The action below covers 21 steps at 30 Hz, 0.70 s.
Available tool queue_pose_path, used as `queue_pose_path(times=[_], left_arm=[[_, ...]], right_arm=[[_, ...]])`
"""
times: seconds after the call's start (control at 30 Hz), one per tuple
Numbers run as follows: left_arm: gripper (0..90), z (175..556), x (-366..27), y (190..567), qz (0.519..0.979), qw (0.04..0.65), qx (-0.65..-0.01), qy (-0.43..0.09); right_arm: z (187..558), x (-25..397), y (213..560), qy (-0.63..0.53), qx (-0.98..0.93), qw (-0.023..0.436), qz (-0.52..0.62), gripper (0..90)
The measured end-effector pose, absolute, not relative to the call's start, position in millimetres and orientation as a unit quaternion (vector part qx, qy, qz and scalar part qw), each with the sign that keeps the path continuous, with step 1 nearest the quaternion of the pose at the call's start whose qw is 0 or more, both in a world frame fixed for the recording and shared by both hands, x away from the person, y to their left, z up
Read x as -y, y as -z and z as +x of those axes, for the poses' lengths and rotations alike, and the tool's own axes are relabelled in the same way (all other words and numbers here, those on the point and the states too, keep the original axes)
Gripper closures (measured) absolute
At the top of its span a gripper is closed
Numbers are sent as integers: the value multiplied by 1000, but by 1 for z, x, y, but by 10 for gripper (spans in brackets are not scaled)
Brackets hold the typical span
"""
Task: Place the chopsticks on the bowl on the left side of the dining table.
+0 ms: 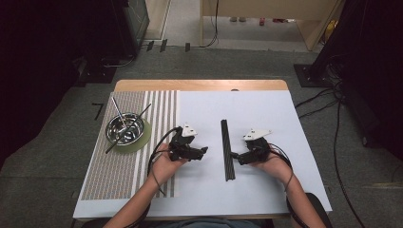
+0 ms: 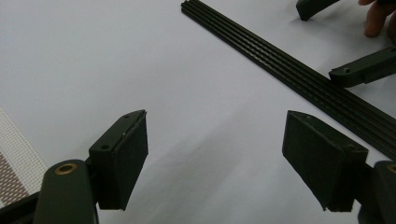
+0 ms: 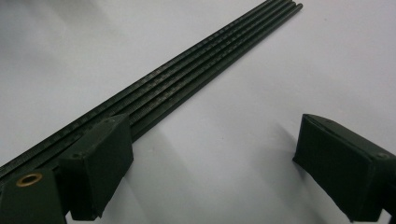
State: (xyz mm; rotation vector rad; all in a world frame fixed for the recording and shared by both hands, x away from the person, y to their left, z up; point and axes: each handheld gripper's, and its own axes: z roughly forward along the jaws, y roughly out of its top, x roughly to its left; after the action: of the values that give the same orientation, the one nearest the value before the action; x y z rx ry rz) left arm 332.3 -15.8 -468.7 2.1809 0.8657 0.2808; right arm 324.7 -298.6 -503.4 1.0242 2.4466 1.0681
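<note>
The left hand-held gripper (image 1: 203,151) hovered low over the table (image 1: 199,190) with its jaws spread wide and empty (wrist bent inward, forearm angled up from the near edge). The right hand-held gripper (image 1: 234,155), likewise spread and holding nothing, faced it. Between them lay the bundle of black rods (image 1: 227,149), one right jaw just beside it.
</note>
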Motion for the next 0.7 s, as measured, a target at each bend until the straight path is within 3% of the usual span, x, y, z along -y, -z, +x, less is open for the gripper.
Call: queue_pose_path(times=[0.7], left_arm=[[224, 325, 36, 475, 858, 388, -324, -90]], right_arm=[[325, 299, 503, -370, -847, 141, 355, 109]])
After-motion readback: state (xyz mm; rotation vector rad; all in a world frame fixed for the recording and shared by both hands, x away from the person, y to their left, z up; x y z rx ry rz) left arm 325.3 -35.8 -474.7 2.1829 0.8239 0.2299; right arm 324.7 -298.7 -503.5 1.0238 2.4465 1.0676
